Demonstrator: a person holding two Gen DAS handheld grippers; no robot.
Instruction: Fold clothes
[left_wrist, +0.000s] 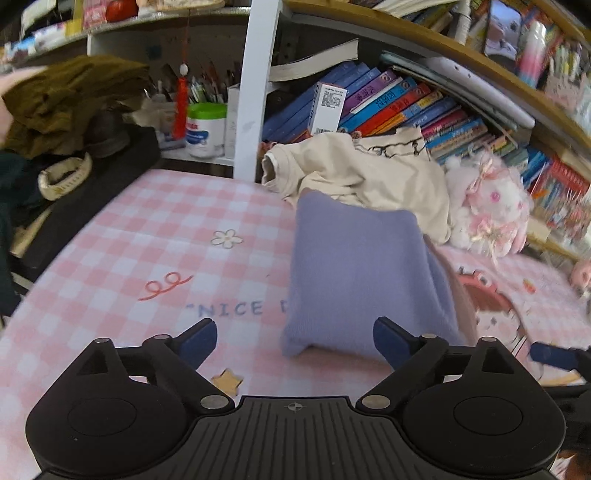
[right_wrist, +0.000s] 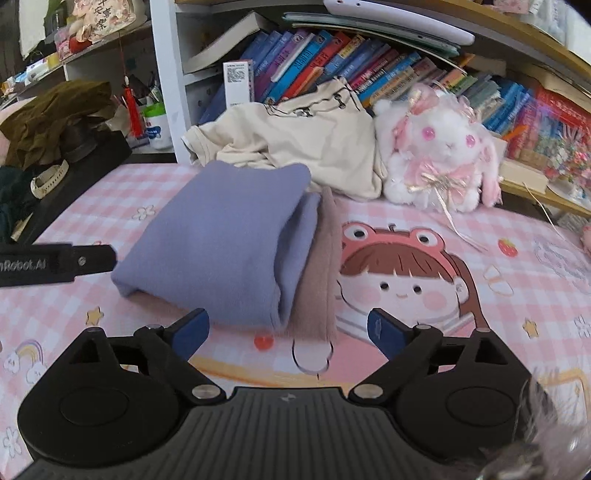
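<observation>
A folded lavender garment lies on the pink checked mat, on top of a folded beige-pink garment. A crumpled cream shirt lies behind them against the books. My right gripper is open and empty, just in front of the folded pile. My left gripper is open and empty, at the lavender garment's near left corner; its finger also shows in the right wrist view. The cream shirt also shows in the left wrist view.
A white and pink plush rabbit sits right of the cream shirt. A shelf of books runs behind. At the left lie a black case with a watch and an olive-brown cloth.
</observation>
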